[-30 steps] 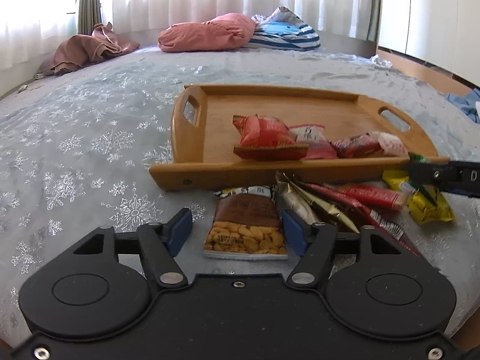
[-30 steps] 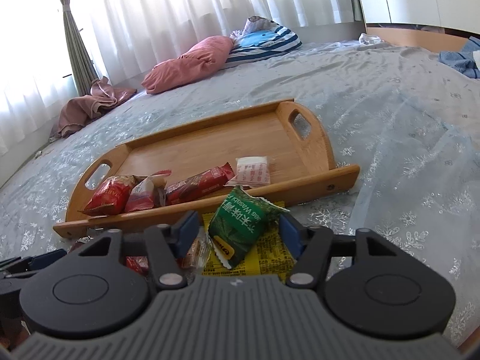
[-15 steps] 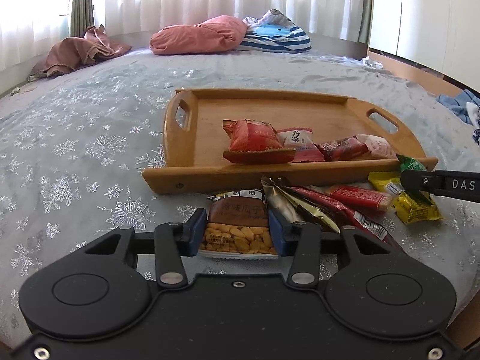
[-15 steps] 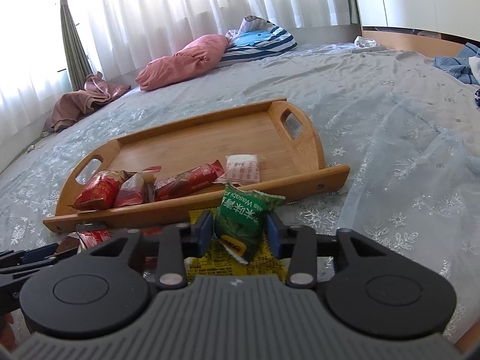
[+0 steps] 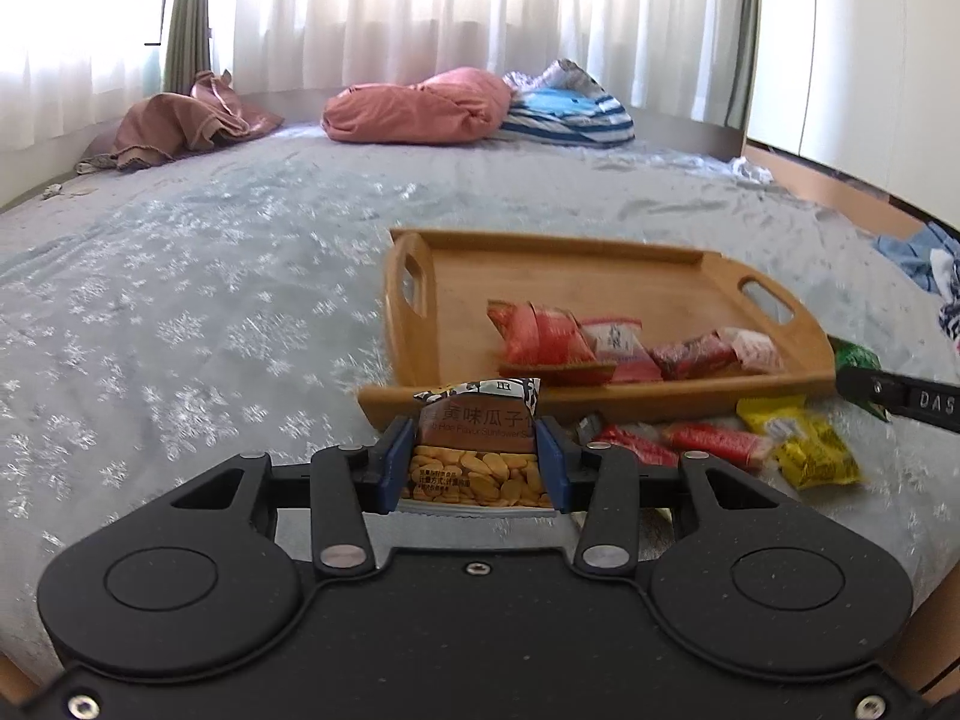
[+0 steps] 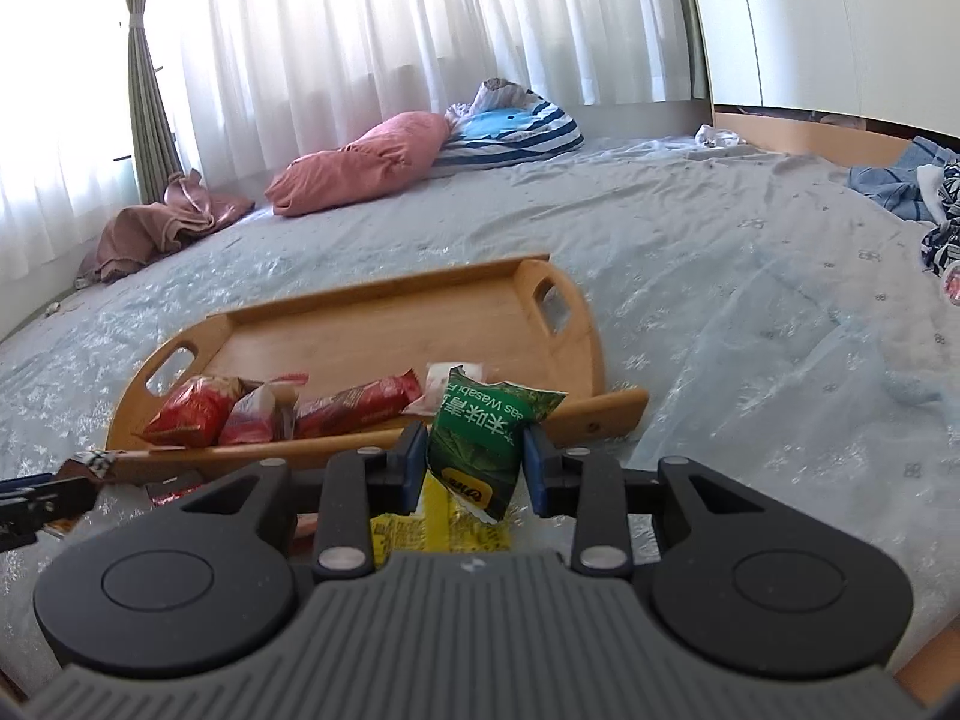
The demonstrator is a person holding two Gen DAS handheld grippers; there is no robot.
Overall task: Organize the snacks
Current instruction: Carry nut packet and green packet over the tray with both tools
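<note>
Both packets newly pinched and lifted off bed: left hand-held gripper [image 5: 474,465] clamps sunflower-seed packet [image 5: 477,450], right hand-held gripper [image 6: 471,459] clamps green wasabi packet [image 6: 480,438]; wooden tray [image 6: 372,324] next.

Sunflower-seed packet [image 5: 477,450] and green wasabi packet [image 6: 480,444] lifted near wooden tray [image 5: 600,402].

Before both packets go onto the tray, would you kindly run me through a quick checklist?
1. Left hand-held gripper shut on sunflower seed packet: ok.
2. Right hand-held gripper shut on green wasabi packet: ok.
3. Both packets lifted off the bedspread: cannot tell.
4. Bare space on wooden tray behind the red snacks: ok.
5. Loose yellow packet outside tray: not ok.
</note>
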